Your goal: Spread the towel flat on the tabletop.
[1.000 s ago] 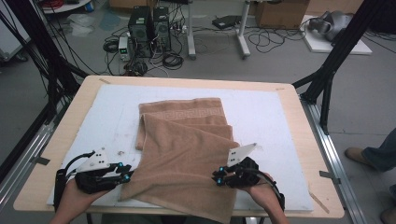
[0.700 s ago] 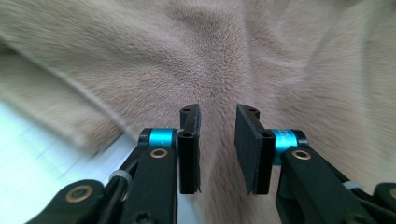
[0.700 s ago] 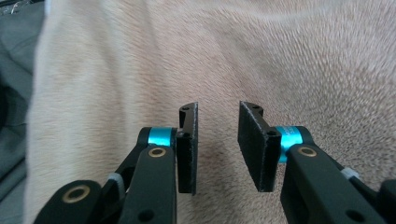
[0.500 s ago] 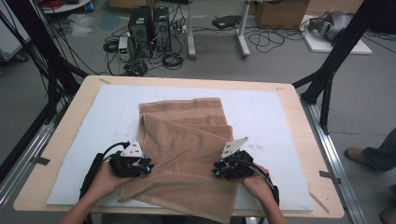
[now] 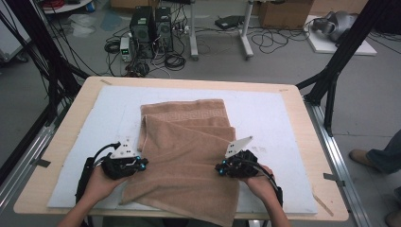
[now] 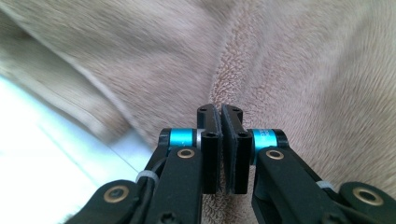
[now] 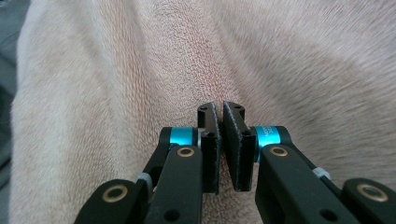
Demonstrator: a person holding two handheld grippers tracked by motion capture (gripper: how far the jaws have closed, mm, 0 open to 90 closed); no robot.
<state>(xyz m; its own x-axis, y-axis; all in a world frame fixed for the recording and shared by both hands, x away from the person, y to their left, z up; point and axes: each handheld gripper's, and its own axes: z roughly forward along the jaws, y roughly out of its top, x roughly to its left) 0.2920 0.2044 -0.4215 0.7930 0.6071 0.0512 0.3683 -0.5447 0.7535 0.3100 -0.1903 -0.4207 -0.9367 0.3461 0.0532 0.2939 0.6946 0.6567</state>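
Both jaws just closing, pinched on the towel (image 5: pixel 189 156): left gripper (image 5: pixel 124 163) on its left edge, right gripper (image 5: pixel 236 165) on its right; long axis running away across the desk (image 5: pixel 293 101).

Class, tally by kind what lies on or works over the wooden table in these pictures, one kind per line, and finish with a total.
Brown terry towel: 1
White foam mat under it: 1
Black two-jaw tools: 2, the left tool and the right tool, each shut at a side edge of the towel
Total: 4
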